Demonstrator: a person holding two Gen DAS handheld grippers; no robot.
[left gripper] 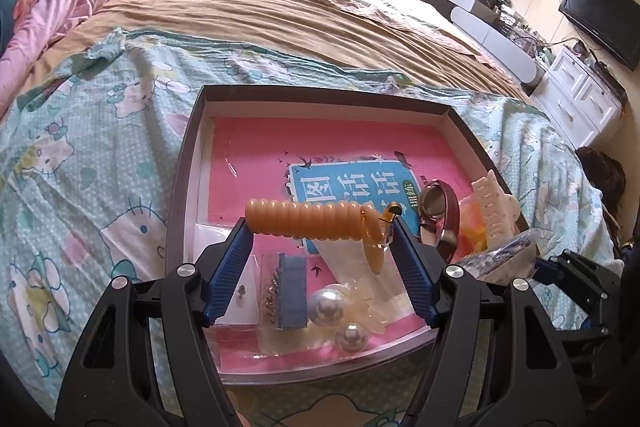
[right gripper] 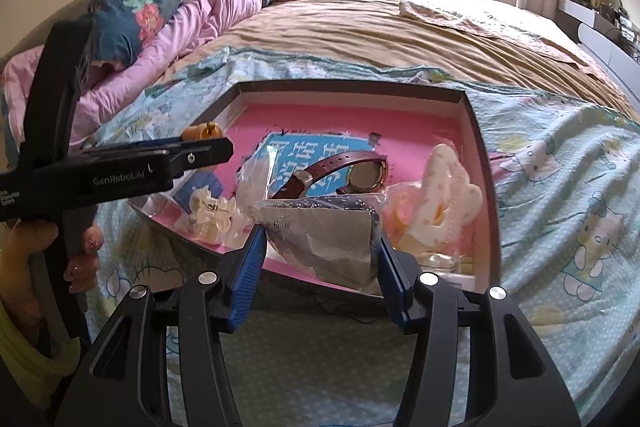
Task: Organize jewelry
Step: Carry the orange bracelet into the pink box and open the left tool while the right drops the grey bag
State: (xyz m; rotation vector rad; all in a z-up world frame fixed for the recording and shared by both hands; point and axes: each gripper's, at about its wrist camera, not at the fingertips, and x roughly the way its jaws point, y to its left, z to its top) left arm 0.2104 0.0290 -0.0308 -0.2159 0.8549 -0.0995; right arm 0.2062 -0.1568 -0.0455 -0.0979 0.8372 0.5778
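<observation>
A: Report the left gripper [left gripper: 322,227].

B: It clamps an orange spiral hair tie [left gripper: 312,221] between its two blue pads [left gripper: 228,267]. The hair tie is stretched straight across the gap, with one loop hanging down at the right pad. It is held above the box [left gripper: 188,163], not resting in it.

A: And the right gripper [right gripper: 322,247]?

B: Its fingers are closed on a clear plastic bag [right gripper: 320,227] with grey paper and dark beads inside. The bag is held over the near edge of the box.

A: Where is the box?

B: On the cartoon-print bedspread [left gripper: 80,147]. A pink book [left gripper: 320,155] with a blue label lines its floor.

A: What lies in the box?

B: In the left wrist view: two pearl balls [left gripper: 326,307] near the front wall, a small packet of beads with a blue card [left gripper: 282,291] just beside them, a watch with a dark red strap [left gripper: 438,215] at the right, and a cream hair claw [left gripper: 498,207] against the right wall.
</observation>
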